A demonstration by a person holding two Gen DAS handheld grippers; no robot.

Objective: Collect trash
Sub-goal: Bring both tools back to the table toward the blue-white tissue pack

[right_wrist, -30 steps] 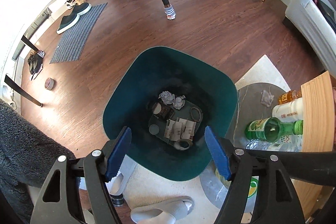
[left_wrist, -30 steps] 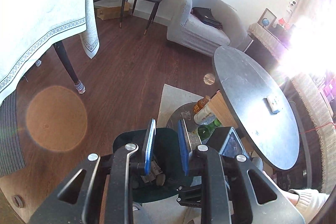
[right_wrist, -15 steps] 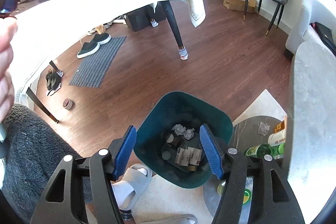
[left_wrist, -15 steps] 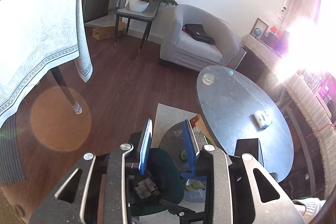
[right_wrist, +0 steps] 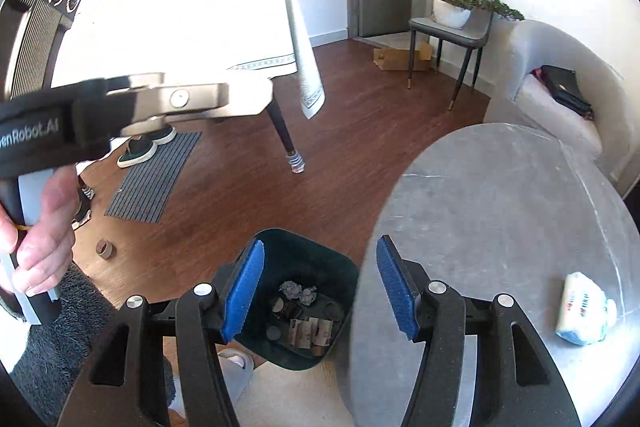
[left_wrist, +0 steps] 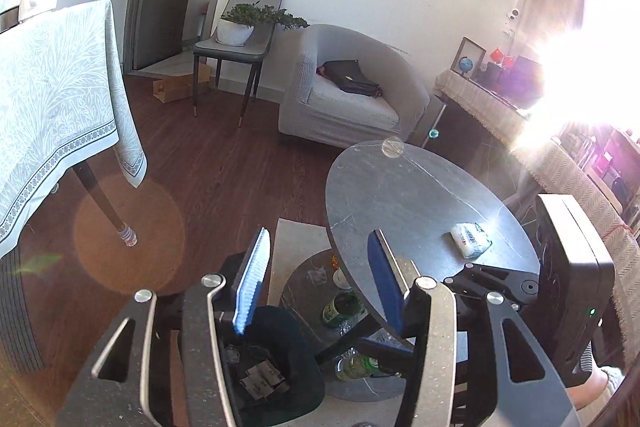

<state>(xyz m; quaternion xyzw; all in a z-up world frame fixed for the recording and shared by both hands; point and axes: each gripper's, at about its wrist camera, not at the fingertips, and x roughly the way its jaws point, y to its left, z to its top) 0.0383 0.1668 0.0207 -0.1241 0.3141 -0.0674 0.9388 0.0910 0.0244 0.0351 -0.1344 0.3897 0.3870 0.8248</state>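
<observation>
We are opening the left gripper [left_wrist: 316, 279] and closing the right gripper [right_wrist: 320, 287], nothing between either's fingers. The bin [right_wrist: 320, 259] is sitting below both. "enRobot.AI" is showing on the left handle [right_wrist: 36, 131]; the packet's [right_wrist: 582, 311] print is unreadable.

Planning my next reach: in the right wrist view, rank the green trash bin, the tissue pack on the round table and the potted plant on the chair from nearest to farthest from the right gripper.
1. Green trash bin, just below the right gripper, on the floor.
2. Tissue pack, right, on the round table.
3. Potted plant, far back, on the chair.
</observation>
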